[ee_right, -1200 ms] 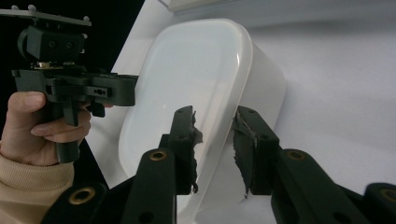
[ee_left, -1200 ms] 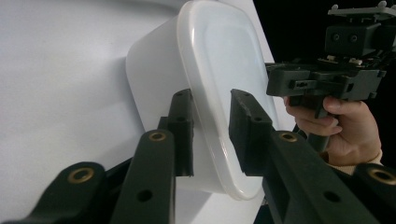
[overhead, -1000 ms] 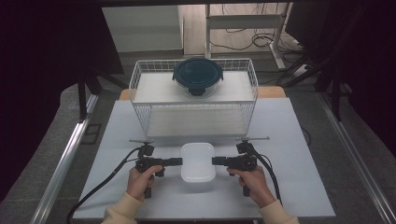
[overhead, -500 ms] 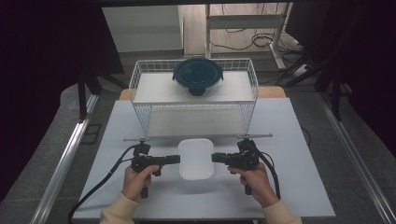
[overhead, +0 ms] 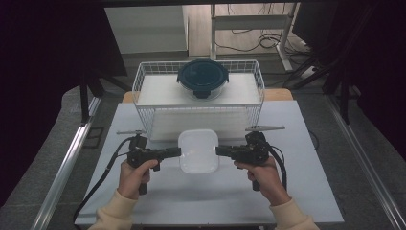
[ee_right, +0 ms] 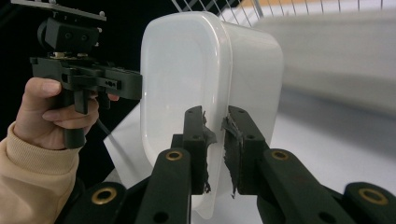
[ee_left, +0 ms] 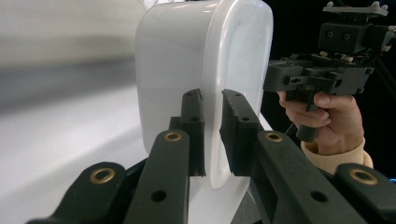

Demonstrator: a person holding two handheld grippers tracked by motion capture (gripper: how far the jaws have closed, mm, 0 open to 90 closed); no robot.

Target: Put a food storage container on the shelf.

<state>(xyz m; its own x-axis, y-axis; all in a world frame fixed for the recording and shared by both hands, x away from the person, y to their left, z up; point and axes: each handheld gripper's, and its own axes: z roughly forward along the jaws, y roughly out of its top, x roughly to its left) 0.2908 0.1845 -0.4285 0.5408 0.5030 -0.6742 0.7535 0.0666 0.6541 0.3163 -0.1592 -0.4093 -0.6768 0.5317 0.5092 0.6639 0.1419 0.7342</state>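
White tabletop (overhead: 306, 187) spans the scene, flat and matte. White wire basket (overhead: 143, 86) sits at the far side of it, rectangular and open-topped. Inside the basket sits a round clear container with a dark blue-green clip lid (overhead: 203, 77), centred near its back. In front of the basket, between my two hands, is a white translucent plastic container with rounded corners (overhead: 198, 151), squarish, held over the table just in front of the basket's near wall. My left gripper (overhead: 174, 152) comes in from the left, black, jaws clamped on the container's left rim; in the left gripper view the rim (ee_left: 212, 140) is pinched between the two pads. My right gripper (overhead: 221, 151) comes in from the right, jaws clamped on the opposite rim; in the right gripper view the worn pads press on the edge (ee_right: 215, 140). Both grippers lie roughly level, pointing at each other. A black cable (overhead: 103, 175) trails from the left one towards the table's near edge.
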